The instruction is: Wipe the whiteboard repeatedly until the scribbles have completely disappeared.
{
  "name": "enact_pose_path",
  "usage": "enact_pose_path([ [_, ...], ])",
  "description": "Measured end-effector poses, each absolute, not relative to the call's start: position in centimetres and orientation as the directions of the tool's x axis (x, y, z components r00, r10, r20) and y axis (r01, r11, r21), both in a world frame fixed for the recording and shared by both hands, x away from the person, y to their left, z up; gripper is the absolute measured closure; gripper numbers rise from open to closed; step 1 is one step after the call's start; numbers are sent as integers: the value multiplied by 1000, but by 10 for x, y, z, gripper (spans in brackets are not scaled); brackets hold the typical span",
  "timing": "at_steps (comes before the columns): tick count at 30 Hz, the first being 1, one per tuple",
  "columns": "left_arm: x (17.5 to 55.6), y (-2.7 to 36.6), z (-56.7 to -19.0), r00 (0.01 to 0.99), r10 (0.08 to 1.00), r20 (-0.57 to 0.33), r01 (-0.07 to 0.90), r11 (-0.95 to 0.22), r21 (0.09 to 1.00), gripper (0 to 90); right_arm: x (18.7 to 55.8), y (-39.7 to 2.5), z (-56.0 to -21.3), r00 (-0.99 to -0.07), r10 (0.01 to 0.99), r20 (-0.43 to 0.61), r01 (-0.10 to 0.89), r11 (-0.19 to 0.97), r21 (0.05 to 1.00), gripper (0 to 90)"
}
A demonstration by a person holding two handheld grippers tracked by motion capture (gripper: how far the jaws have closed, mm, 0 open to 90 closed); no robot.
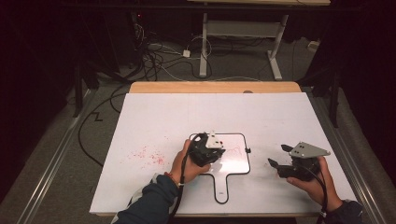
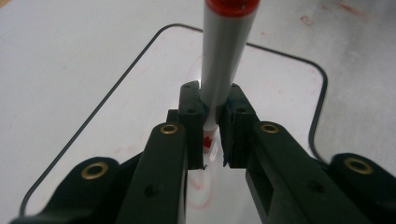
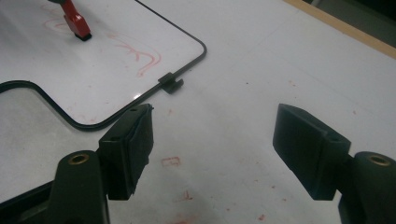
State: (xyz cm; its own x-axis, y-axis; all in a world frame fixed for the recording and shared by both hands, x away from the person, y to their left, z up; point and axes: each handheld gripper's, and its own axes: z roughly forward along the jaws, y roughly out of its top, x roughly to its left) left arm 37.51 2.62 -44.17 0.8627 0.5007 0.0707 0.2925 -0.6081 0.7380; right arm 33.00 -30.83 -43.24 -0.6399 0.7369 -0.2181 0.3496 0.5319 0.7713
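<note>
One marker (image 2: 224,60) is pinched upright over the small whiteboard (image 1: 236,163) by the left gripper (image 2: 212,135); its tip is hidden between the jaws. Beside the whiteboard's right edge, the right gripper (image 3: 212,144) is held spread above the table (image 1: 154,116).

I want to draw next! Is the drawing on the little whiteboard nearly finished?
Partly, as far as I can tell. Red scribbles already mark the small whiteboard. The left gripper has its jaws shut on a red marker over the board, so drawing looks under way. The right gripper waits open beside the board, holding nothing. What the finished picture should be, I cannot tell.
</note>
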Motion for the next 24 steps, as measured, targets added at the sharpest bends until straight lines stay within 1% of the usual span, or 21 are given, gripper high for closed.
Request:
enact_pose_path([
  [5,374,45,-442,844,535,42,337,-589,734,784,330,-308,-431,-638,737,-224,343,532,774,295],
  [10,373,63,-441,831,552,72,337,-602,724,783,330,-307,-432,-640,736,-222,347,533,772,295],
  [13,376,77,-443,812,581,57,363,-579,730,783,330,-307,-432,-641,734,-224,345,537,770,295],
  [15,377,82,-444,805,593,29,382,-555,739,783,330,-307,-432,-641,735,-224,345,536,771,295],
  [17,376,81,-444,804,594,25,382,-549,744,784,330,-307,-432,-640,736,-222,344,533,773,295],
  [19,373,78,-446,820,572,-11,383,-534,754,784,330,-307,-431,-639,735,-225,343,534,772,295],
  [21,369,69,-447,827,562,12,358,-543,760,784,330,-307,-432,-641,733,-226,343,537,771,295],
  [24,368,56,-449,837,546,-8,351,-526,775,784,330,-307,-432,-643,732,-227,343,540,768,295],
])
